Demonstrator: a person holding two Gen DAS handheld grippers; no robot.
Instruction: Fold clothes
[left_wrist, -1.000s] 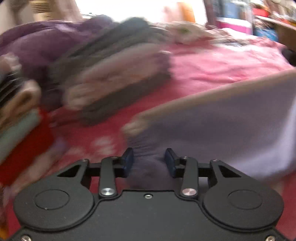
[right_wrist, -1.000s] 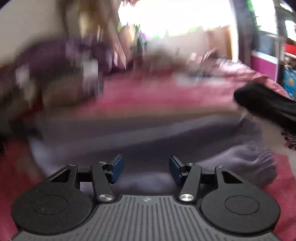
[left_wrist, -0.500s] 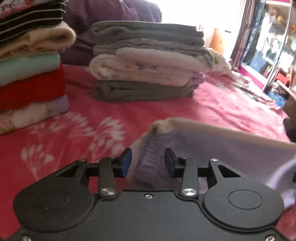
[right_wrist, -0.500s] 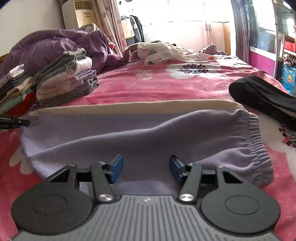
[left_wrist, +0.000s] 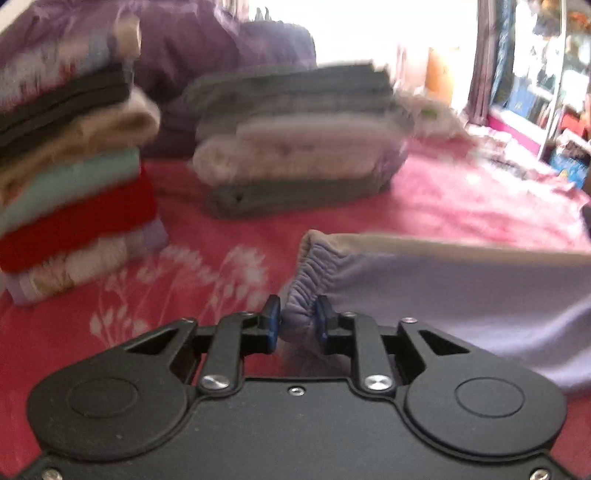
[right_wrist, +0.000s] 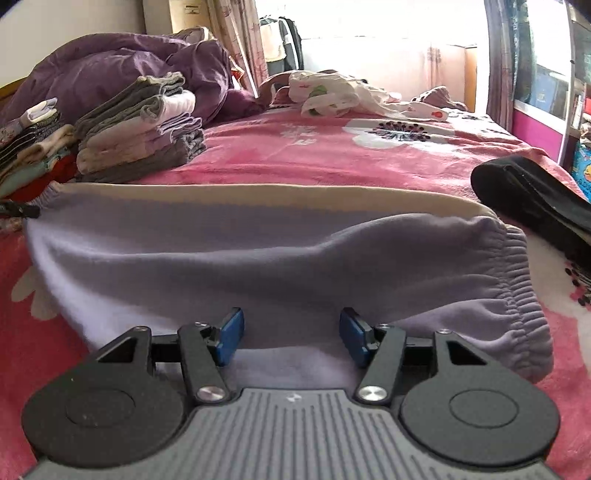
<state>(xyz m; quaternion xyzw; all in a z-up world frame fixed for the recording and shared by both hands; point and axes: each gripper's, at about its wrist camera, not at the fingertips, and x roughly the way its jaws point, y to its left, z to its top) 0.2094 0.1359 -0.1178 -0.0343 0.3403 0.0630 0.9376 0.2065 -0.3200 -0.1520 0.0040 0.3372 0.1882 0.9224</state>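
Lilac trousers (right_wrist: 229, 258) lie folded flat across the pink bed (right_wrist: 332, 162), and your right gripper (right_wrist: 291, 338) has just been opening, its jaws now apart over the near edge. Your left gripper (left_wrist: 297, 319) is clamped on the elastic cuff (left_wrist: 306, 288), so this fold looks laid and that cuff is next to let go.

left claw (left_wrist: 297, 319) pinching lilac garment's (left_wrist: 461, 291) gathered cuff — pink bedspread (left_wrist: 221, 243) beneath

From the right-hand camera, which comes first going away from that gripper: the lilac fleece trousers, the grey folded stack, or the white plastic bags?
1. Lilac fleece trousers, right at the right gripper, spread across the pink bed.
2. Grey-and-white folded clothes stack, farther back on the left.
3. White printed plastic bags, farthest, near the bright window.
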